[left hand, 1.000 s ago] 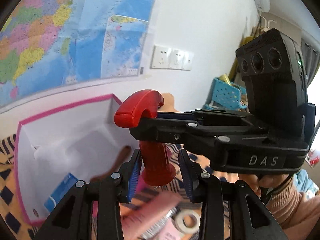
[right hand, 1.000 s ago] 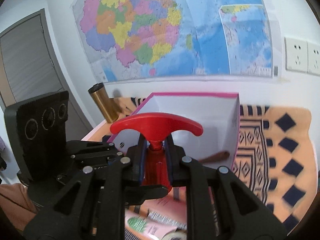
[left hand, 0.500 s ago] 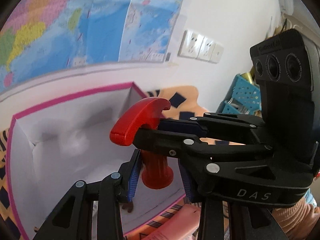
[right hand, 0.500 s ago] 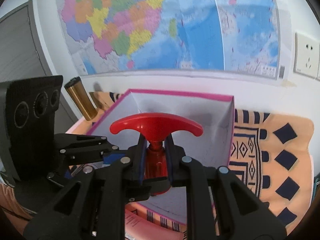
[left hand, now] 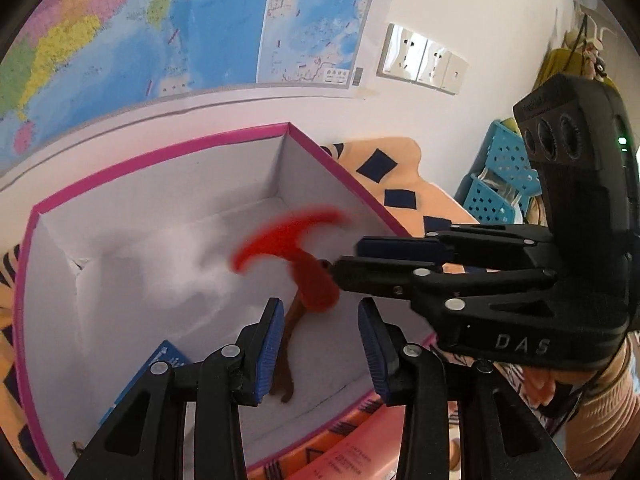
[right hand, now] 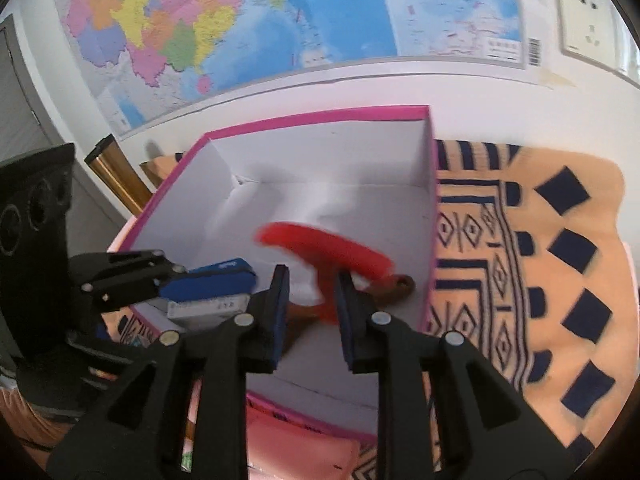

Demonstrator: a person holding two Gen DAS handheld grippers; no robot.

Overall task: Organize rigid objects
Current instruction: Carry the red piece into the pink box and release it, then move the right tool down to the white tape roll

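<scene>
Red T-handled tool (left hand: 298, 258), motion-blurred, hangs loose over the pink-rimmed box (left hand: 160, 152) at approx 12 o'clock of both grippers. Right gripper (right hand: 310, 300) and left gripper (left hand: 320, 336) w/ jaws spread, nothing pinched. Step looks like the drop into the box; next, pull both clear. Blur hides the tool's lower end; brown item (left hand: 286, 360) underneath unclear.

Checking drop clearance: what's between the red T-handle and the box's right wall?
Right wrist view: only the end of a brown wooden handle sits between the red T-handle and the box wall.
</scene>
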